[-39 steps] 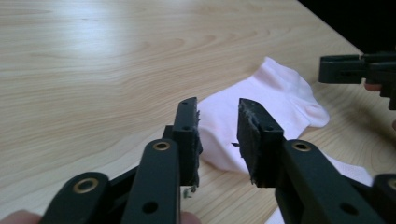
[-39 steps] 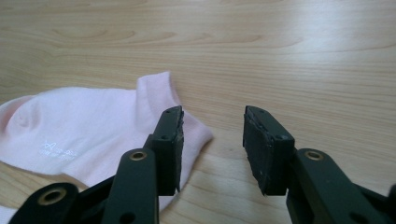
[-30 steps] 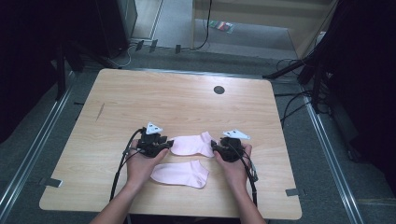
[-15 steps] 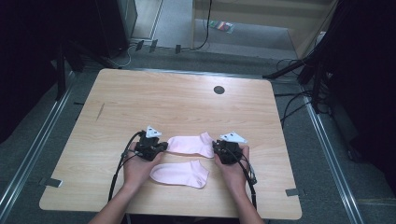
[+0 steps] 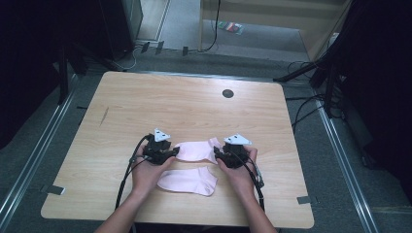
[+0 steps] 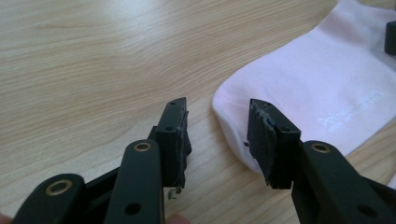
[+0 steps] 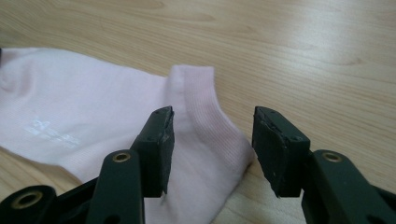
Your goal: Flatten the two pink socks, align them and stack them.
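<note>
- Two soft pale-pink ankle socks lie flat on the wood-grain table (image 5: 145, 102); the far sock (image 5: 197, 149) stretches between both grippers, the near sock (image 5: 188, 180) lies just behind them.
- The left gripper (image 6: 217, 133) has its jaws parted and empty, the sock's rounded toe at the right jaw's pad.
- The right gripper (image 7: 212, 140) gapes, empty, over the ribbed cuff.
- Bare table lies beyond both jaws.
- The sock's faint white print is unreadable.

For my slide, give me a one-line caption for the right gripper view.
Open right gripper poised over the ribbed cuff end of a pink sock lying flat on the wooden table.
</note>
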### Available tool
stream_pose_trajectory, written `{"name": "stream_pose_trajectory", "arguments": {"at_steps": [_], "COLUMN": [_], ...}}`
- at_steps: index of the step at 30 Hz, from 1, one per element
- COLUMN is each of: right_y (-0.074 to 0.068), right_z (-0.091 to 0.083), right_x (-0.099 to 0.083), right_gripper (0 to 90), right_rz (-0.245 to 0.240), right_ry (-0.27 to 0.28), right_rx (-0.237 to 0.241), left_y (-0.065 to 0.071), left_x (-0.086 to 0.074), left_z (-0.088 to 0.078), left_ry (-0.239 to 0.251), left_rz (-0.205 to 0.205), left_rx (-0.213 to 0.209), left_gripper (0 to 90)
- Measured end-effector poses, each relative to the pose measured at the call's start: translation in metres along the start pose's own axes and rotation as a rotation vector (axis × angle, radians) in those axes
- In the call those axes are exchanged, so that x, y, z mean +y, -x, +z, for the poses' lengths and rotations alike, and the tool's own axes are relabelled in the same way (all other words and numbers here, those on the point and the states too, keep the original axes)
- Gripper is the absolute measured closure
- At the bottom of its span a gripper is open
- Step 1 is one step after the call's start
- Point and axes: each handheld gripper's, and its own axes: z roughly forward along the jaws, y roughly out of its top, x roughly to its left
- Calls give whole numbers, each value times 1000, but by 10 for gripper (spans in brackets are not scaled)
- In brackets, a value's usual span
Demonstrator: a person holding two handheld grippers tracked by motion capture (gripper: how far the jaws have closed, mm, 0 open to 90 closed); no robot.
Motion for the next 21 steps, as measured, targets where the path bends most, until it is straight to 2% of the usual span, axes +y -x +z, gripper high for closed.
{"name": "stream_pose_trajectory", "arguments": {"at_steps": [5,6,8,9,10,11,12,14,17,18,19,21], "right_y": [1,0,0,0,-1,-1,-3,-3,-1,2,2,5], "right_z": [1,1,0,0,-1,-1,-2,-2,-3,-5,-5,-8], "right_x": [-4,-6,-8,-8,-9,-9,-10,-10,-10,-9,-9,-10], "right_gripper": [527,569,615,615,676,676,741,804,835,847,847,853], "right_rz": [-11,-7,-6,-6,3,3,1,18,39,81,81,95], "right_ry": [-10,-4,6,6,13,13,15,13,6,-7,-7,-19], "right_rx": [1,17,21,21,14,14,14,20,31,49,49,74], "left_y": [1,1,0,0,0,0,0,-1,-3,-4,-4,-5], "left_x": [-3,-3,-4,-4,-4,-4,-3,-3,-3,-3,-3,-3], "left_z": [-1,-1,-1,-1,0,0,0,0,-2,-6,-6,-14], "left_ry": [0,-1,5,5,7,7,2,0,4,20,20,51], "left_rz": [23,26,22,22,26,26,37,32,26,24,24,33], "left_rx": [6,5,-15,-15,-34,-34,-45,-54,-55,-59,-59,-57], "left_gripper": [633,675,729,764,815,845,882,897,900,900,900,900]}}
